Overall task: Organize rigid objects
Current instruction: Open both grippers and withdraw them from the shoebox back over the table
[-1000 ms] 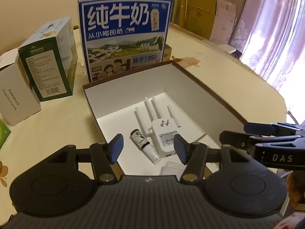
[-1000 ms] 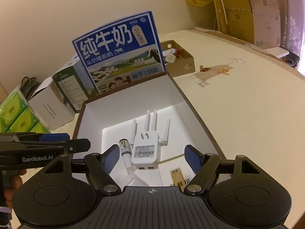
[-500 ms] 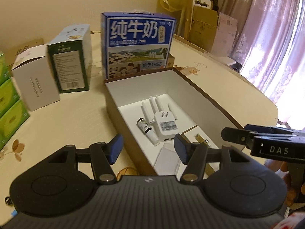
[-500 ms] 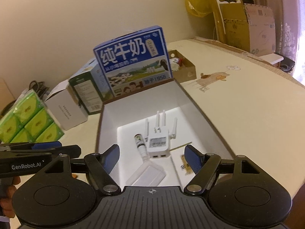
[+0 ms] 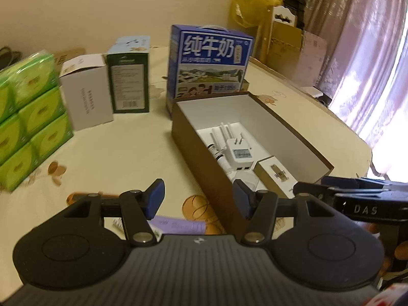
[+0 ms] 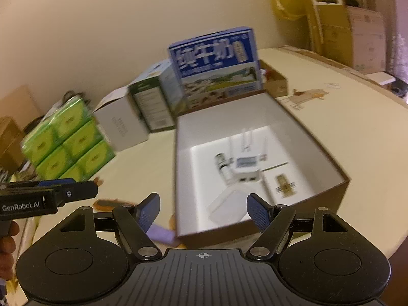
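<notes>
A: Where was the purple packet (image 5: pixel 178 225)?

B: Flat on the table (image 5: pixel 122 153), just beside the brown box's (image 5: pixel 204 168) near corner, long axis running across the view toward that box.

A: The claws?

B: Left gripper (image 5: pixel 198 199) and right gripper (image 6: pixel 203 213) both spread, empty. I'd have brought the left down squarely across the packet's short width.

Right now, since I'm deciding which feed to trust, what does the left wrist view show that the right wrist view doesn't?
Only the left wrist view shows the bright curtained window and the right gripper from the side. Only the right wrist view shows the small open cardboard box behind the blue milk carton, and the left gripper from the side. Both show the open storage box holding the white plug-in router, plus the green tissue packs.
</notes>
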The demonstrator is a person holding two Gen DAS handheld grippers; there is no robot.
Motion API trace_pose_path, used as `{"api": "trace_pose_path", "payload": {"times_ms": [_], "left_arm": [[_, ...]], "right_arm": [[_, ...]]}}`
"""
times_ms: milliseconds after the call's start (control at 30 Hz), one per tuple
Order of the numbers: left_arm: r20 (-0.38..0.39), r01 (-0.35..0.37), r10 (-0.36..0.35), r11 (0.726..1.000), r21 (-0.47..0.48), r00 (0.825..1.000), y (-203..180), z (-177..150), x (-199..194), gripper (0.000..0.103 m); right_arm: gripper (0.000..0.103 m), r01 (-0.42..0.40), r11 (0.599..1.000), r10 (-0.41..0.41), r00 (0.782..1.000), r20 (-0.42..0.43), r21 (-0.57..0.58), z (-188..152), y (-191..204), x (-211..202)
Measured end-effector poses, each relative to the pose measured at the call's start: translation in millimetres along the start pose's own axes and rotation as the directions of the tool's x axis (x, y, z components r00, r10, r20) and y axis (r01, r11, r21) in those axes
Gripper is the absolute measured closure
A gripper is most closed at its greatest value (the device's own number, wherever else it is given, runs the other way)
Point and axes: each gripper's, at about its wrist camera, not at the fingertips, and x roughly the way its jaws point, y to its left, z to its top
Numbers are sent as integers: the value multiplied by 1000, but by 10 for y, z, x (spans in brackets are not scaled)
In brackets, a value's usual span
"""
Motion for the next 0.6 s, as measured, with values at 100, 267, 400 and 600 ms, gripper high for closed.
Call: {"api": "trace_pose_path", "payload": {"times_ms": [100,267,400,600], "left_arm": [[-2,-14,14,1000,-21,1000,90,-110,-133,48],[4,-40,40,998,-45,999,225,-265,-359,48],[11,-57,58,996,-62,998,300,-393,-516,48],[-7,-91,90,991,-100,996,428,-624,-673,48]], "right_arm": [[31,-12,1000,11,1000,-16,-24,-107,128,-10],[31,-37,998,35,999,-36,-52,-280,275,-50],[31,-47,996,43,997,-57,-71,-395,337,-62],[31,-70,994,62,994,-91,-89,-561,414,-61]]}}
